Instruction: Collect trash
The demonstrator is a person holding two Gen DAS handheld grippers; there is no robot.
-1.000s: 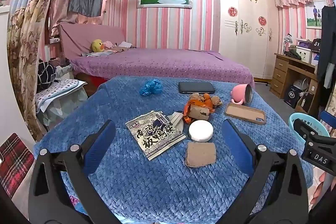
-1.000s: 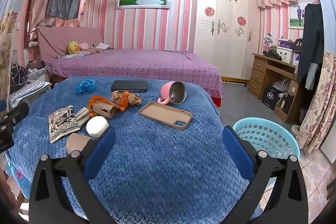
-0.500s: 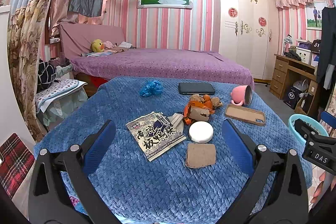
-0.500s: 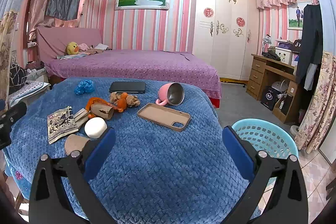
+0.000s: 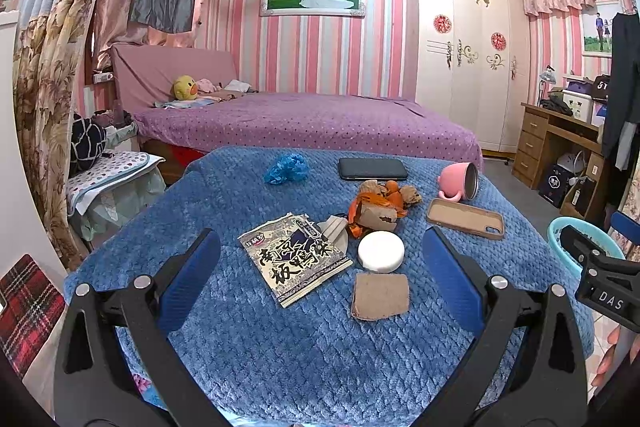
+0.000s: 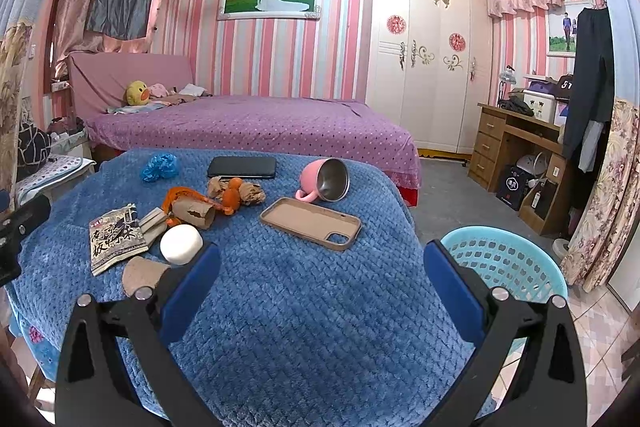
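On the blue blanket-covered table [image 5: 248,339] lie a printed snack wrapper [image 5: 296,257], a brown cardboard scrap [image 5: 381,295], a torn cardboard tube with orange peel [image 5: 376,213], crumpled brown paper [image 5: 408,193] and a crumpled blue bag [image 5: 287,167]. My left gripper [image 5: 318,275] is open and empty, just short of the wrapper. My right gripper [image 6: 320,279] is open and empty over the table's right part [image 6: 304,307]. A light blue basket [image 6: 506,263] stands on the floor at the right. The wrapper [image 6: 116,237] and tube [image 6: 192,213] show left in the right wrist view.
A white round lid [image 5: 381,251], a tan phone case [image 5: 466,219], a tipped pink mug [image 5: 460,181] and a black tablet [image 5: 372,169] also lie on the table. A purple bed [image 5: 312,127] is behind, a wooden desk [image 6: 516,147] at the right.
Both grippers have shifted only slightly; the views sit a touch further back and lower. Nothing on the table has moved.
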